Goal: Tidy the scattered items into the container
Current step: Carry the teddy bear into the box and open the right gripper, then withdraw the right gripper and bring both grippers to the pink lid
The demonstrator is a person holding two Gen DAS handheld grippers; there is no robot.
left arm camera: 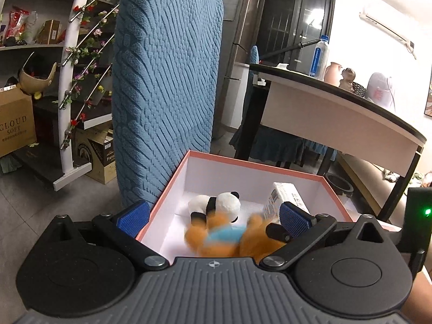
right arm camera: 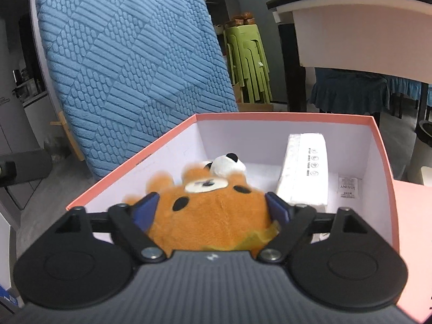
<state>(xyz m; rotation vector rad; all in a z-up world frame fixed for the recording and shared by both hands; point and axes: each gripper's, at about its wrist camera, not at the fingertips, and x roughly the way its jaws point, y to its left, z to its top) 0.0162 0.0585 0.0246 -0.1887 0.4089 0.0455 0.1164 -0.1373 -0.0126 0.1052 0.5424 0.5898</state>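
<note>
A pink box (left arm camera: pixel 243 162) (right arm camera: pixel 283 116) with white inside walls stands in front of both grippers. Inside lie a panda plush (left arm camera: pixel 224 202) (right arm camera: pixel 229 163), a white tissue pack (left arm camera: pixel 286 191) (right arm camera: pixel 305 167) and a small white sachet (right arm camera: pixel 348 187). An orange teddy bear (left arm camera: pixel 221 240) (right arm camera: pixel 210 216) in a blue shirt is inside the box near its front wall, blurred in the left wrist view. My right gripper (right arm camera: pixel 213 209) is open, its blue pads flanking the bear's head without squeezing it. My left gripper (left arm camera: pixel 213 218) is open wide over the box's left wall and holds nothing.
A chair back in a blue textured cover (left arm camera: pixel 164 81) (right arm camera: pixel 129 67) rises just behind the box. A dark-topped table (left arm camera: pixel 337 100) (right arm camera: pixel 351 13) stands to the right, green stools (right arm camera: pixel 248 62) behind. Cardboard boxes (left arm camera: pixel 13 124) and shelves fill the left. The pink lid (right arm camera: pixel 413 243) lies to the right.
</note>
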